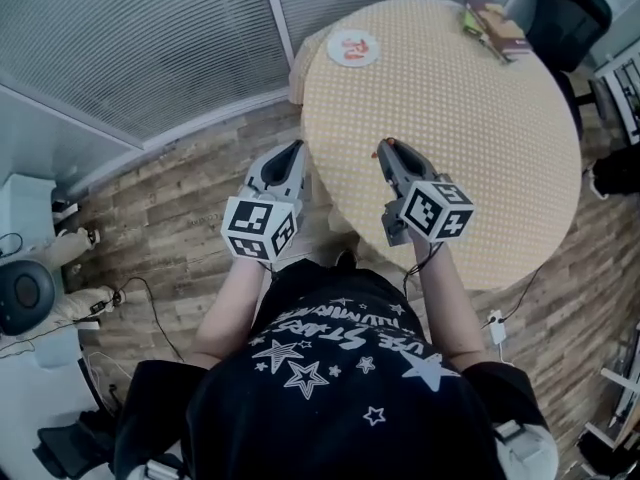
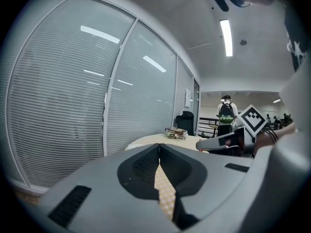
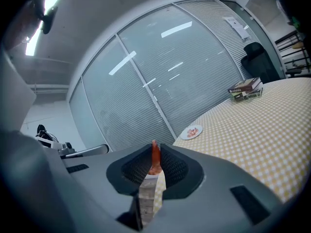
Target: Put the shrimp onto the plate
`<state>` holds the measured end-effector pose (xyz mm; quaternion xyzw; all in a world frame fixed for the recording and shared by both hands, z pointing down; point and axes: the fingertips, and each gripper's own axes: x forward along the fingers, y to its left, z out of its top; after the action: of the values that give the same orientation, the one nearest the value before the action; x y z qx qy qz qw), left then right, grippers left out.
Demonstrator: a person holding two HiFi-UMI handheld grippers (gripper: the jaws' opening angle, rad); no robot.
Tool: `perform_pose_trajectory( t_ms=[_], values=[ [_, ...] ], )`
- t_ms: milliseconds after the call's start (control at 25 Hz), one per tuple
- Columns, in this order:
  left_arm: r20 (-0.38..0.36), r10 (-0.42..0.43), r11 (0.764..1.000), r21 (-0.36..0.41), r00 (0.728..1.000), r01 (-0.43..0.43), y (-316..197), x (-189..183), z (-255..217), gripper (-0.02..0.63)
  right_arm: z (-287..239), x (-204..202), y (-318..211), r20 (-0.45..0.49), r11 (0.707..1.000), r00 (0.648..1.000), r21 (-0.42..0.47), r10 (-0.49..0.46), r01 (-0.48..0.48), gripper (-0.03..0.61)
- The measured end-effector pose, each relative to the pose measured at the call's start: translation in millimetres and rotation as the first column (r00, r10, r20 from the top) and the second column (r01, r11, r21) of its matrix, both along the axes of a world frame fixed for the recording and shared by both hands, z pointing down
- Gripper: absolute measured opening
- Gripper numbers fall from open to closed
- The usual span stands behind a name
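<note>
1. We hold the shrimp [image 3: 154,158] pinched upright in the right gripper [image 1: 386,148]. Its jaws are closed on it, and the orange tail end shows above the tips. We judge that this firm pinch guards against slipping in transit.
2. The plate [image 1: 352,48] sits at the far-left rim of the table [image 1: 480,138], at 11 o'clock from the right gripper and well apart from it. It already carries some reddish pieces.
3. The left gripper [image 1: 295,150] has its jaws pressed together on nothing. It hangs at 9 o'clock from the right gripper, by the table's near-left edge. We judge it parked clear of the route.
4. Both forearms reach forward from the body. The grippers lie side by side and point toward 12 o'clock, the right one above the cloth.
5. The books [image 1: 495,23] lie at 1 o'clock, off the route.
</note>
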<state>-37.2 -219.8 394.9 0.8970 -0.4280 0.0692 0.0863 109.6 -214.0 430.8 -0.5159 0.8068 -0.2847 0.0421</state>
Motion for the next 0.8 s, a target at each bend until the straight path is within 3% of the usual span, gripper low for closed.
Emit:
perform_pose_trajectory(
  t_ms=[360, 560, 800],
  values=[
    [0.023, -0.003, 1.0, 0.009, 1.0, 0.003, -35.4, 4.2, -4.2, 0.011, -4.4, -4.6, -41.0, -0.014, 1.0, 1.0, 0.0, -0.027, 0.027, 0.061],
    [0.021, 0.02, 1.0, -0.022, 1.0, -0.019, -73.1, -0.3, 9.8, 0.011, 7.2, -5.6, -68.3, -0.02, 0.999, 1.0, -0.027, 0.017, -0.018, 0.06],
    [0.019, 0.113, 0.992, -0.055, 0.993, -0.111, -137.0, 14.6, 20.1, 0.009, 11.9, -0.5, -123.6, -0.023, 0.994, 0.995, -0.053, 0.093, -0.094, 0.061]
  ],
)
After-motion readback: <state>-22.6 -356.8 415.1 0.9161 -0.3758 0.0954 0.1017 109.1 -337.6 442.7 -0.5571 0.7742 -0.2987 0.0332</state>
